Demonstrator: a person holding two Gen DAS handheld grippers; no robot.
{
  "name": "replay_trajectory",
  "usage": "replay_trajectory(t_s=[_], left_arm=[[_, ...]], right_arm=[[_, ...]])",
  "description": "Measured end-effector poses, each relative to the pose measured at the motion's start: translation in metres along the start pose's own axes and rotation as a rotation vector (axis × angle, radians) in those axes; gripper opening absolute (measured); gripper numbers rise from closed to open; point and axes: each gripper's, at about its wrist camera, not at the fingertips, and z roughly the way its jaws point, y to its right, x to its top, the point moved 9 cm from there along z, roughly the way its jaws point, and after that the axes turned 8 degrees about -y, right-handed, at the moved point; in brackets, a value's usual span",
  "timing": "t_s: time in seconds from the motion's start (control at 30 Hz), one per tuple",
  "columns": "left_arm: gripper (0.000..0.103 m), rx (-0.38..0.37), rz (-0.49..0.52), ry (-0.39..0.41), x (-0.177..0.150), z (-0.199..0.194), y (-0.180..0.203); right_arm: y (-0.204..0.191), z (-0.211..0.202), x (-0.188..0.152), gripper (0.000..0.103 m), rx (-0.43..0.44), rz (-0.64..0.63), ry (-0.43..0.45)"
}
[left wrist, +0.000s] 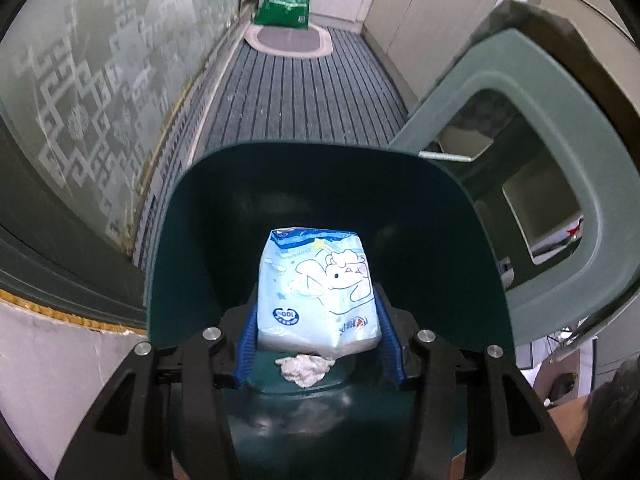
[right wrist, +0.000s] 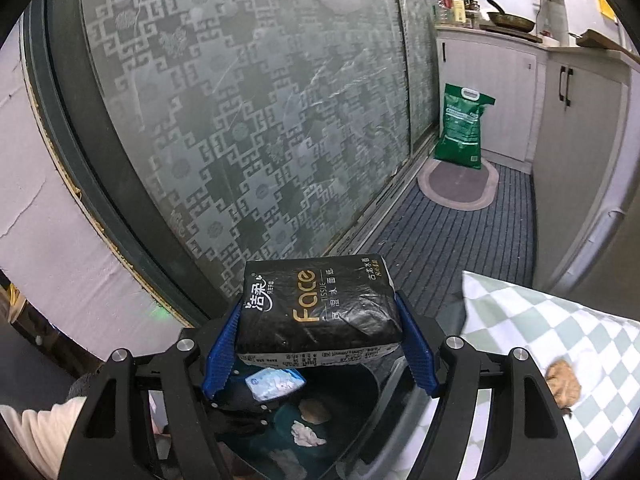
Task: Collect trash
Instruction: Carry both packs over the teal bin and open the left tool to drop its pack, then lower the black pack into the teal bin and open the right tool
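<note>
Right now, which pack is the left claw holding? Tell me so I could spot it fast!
Find the dark green bin on the floor by the patterned glass door. Over its opening the left claw grips a light blue tissue pack. It has a white cartoon animal on it, unlike the black pack in the right claw.

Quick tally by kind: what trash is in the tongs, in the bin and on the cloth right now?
Tissue packs held in tongs: 2 (light blue pack in left tongs, black pack in right tongs)
Crumpled white tissues in the green bin: 1
Brown wads on the checked cloth: 1
Total: 4
</note>
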Motion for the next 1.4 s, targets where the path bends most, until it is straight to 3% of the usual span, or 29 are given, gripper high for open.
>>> replay_trajectory(t_s=[0.13, 0.33, 0.97, 1.4], left_arm=[[0.057, 0.013, 0.017, -0.035, -0.006, 0.011, -0.003], [0.057, 0.023, 0.041, -0.014, -0.006, 0.005, -0.005], [0.04, 0.01, -0.006, 0.365, 0.042, -0.12, -0.009], [0.028, -0.05, -0.028, 0.522, 0.055, -0.176, -0.001]], right_arm=[[-0.008, 0.014, -0.001, 0.072, -0.004, -0.006, -0.03], [-0.014, 0.036, -0.007, 0.072, -0.017, -0.01, -0.077], [-0.015, 0.106, -0.062, 0.072, -0.098, -0.049, -0.238], [-0.034, 0.173, -0.123, 0.072, -0.127, -0.137, -0.421]])
